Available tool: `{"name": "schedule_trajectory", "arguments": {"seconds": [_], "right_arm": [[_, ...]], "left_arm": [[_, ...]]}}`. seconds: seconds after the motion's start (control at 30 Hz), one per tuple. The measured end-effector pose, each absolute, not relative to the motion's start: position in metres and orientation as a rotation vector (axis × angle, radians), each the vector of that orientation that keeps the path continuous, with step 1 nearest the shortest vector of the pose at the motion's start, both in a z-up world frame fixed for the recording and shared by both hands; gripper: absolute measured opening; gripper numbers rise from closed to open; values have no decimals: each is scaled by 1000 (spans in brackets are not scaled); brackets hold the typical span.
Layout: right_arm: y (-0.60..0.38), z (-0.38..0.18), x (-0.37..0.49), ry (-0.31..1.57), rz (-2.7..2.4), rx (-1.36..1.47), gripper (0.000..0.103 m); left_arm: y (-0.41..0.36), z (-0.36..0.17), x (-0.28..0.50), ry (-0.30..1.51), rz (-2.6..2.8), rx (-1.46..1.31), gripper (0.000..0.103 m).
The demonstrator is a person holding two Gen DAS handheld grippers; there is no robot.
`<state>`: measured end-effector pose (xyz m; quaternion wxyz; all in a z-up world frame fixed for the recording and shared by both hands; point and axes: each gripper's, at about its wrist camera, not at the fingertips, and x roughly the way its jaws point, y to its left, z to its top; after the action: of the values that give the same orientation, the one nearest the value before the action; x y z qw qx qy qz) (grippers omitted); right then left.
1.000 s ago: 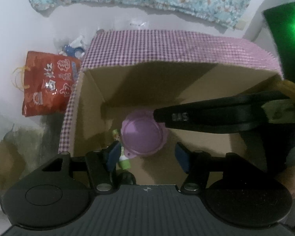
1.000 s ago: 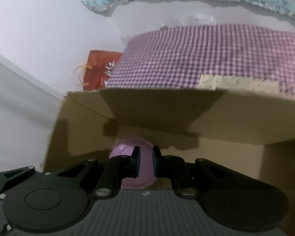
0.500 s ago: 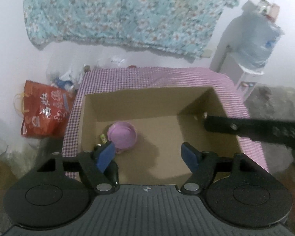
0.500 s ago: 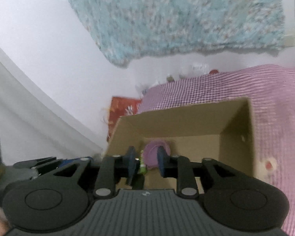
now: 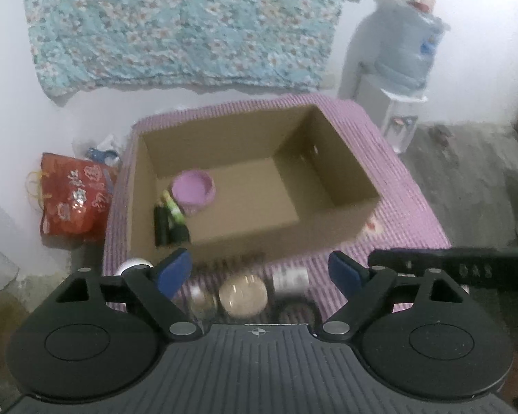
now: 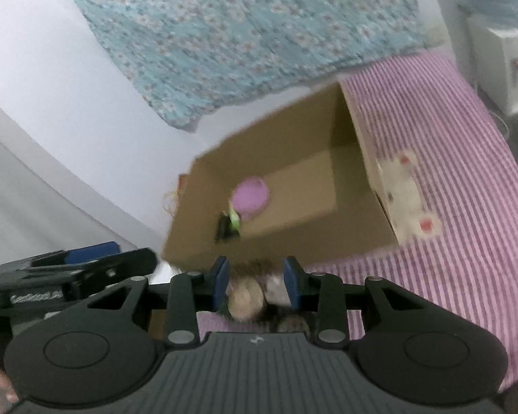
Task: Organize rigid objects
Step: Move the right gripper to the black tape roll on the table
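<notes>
Both of your tools are clear of the cardboard box (image 5: 342, 186) and hold nothing. The left tool (image 5: 260, 270) has just been opening and stands wide, with nothing between its blue pads (image 5: 174, 269). The right tool (image 6: 255, 281) has just been opening too, but only to a narrow gap, also empty.

The purple bowl (image 5: 193, 189) sits in the box at its left end, next to a green-and-white bottle (image 5: 175, 208) and a dark item (image 5: 162, 226) lying beside it.

The things left to sort are on the checked surface (image 5: 407, 214) in front of the box: a round tan lid or jar (image 5: 243, 295), a small white container (image 5: 290, 279), a clear jar (image 5: 203, 298), a dark round piece (image 5: 298, 310) and a white ball-like thing (image 5: 134, 264) near the left corner. They are blurred, so take my names loosely.

For the next pick, settle on one item. These sit close together, so come straight down over it and keep the pads off its neighbours. Widen the right tool before using it; its gap looks too narrow for the tan lid. Close across the widest firm part, lift clear of the box wall, then set it in the bare right part of the box.
</notes>
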<state>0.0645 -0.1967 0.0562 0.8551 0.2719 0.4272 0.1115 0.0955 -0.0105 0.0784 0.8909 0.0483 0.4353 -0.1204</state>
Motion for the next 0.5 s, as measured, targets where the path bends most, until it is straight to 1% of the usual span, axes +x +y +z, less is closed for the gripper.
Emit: {"name": "schedule_trajectory", "arguments": {"seconds": [0.07, 0.27, 0.5], "right_arm": [[-197, 46, 59, 932, 218, 569, 37], [-190, 21, 49, 1026, 191, 541, 37], [-173, 0, 64, 1088, 194, 504, 37]], "left_arm": [[-11, 66, 86, 929, -277, 104, 92], [-17, 21, 81, 1050, -335, 80, 92], [-35, -23, 88, 1075, -360, 154, 91]]}}
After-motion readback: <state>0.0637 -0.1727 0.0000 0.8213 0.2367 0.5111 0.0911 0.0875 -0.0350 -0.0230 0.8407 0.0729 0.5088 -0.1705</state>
